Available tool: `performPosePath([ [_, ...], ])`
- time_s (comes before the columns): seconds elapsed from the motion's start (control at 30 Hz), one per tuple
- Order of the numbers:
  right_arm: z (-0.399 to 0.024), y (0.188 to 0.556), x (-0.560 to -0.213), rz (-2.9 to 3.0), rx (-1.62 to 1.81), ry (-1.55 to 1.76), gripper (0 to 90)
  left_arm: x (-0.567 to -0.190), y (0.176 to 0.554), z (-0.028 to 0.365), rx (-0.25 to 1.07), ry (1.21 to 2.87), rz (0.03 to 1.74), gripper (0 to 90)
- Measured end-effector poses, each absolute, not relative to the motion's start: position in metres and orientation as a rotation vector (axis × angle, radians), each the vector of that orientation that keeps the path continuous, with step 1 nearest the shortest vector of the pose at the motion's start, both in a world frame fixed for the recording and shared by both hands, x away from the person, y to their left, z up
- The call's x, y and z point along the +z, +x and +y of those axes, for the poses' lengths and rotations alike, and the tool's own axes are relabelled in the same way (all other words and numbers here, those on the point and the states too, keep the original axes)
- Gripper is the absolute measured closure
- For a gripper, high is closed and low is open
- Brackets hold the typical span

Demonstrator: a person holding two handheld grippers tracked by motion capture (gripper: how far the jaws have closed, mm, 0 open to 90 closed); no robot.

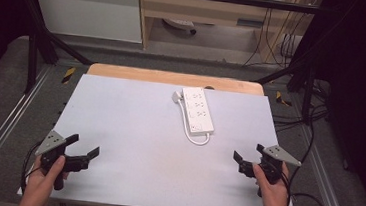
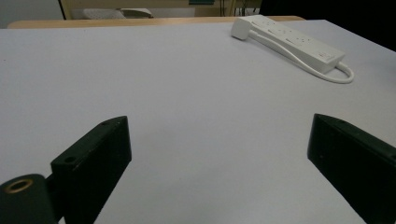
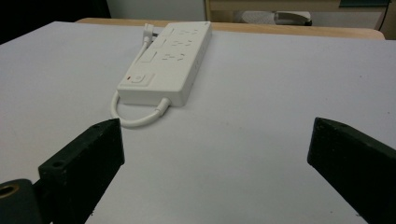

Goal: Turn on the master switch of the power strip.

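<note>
Power strip lying flat on the desk, toward the far edge and right of centre, well apart from both grippers. Long axis running roughly from far edge to near edge, tilted slightly so that the near end leans toward the right side. Short white cable looping out from the near end, then back along the left flank to the plug resting just beside the far-left corner of the strip. Left gripper held near the near-left corner of the desk, jaws spread wide, nothing between them; same spread confirmed in the left gripper view, with the strip far ahead and to the right. Right gripper held near the near-right corner, jaws likewise parted and empty; in the right gripper view the strip ahead and slightly left, switch end and cable loop nearest. Right gripper judged the nearer of the two, with the strip's near end pointing almost toward it. Likely approach: forward and inward from the right, jaws across the narrow width of the strip rather than along its length.
</note>
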State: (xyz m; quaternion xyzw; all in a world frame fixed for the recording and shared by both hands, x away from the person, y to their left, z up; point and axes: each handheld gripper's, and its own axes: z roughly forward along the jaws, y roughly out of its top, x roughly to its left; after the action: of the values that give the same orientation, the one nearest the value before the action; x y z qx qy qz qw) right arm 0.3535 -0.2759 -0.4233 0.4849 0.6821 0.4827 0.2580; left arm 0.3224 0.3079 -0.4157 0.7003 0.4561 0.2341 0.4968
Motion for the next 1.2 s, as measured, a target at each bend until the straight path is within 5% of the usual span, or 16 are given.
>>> performPosePath([
  [0.57,-0.256,0.385,-0.397,1.892,1.314,1.298,3.5,-0.416,0.323,0.310,0.564,1.698,1.111,6.1],
  [0.87,-0.243,0.406,-0.392,1.889,1.330,1.338,10.0,-0.417,0.323,0.309,0.564,1.699,1.111,6.0],
  [1.1,-0.239,0.416,-0.387,1.839,1.329,1.350,25.6,-0.417,0.323,0.309,0.561,1.707,1.105,6.0],
  [1.2,-0.235,0.422,-0.383,1.815,1.328,1.346,42.7,-0.418,0.324,0.308,0.553,1.711,1.103,5.9],
])
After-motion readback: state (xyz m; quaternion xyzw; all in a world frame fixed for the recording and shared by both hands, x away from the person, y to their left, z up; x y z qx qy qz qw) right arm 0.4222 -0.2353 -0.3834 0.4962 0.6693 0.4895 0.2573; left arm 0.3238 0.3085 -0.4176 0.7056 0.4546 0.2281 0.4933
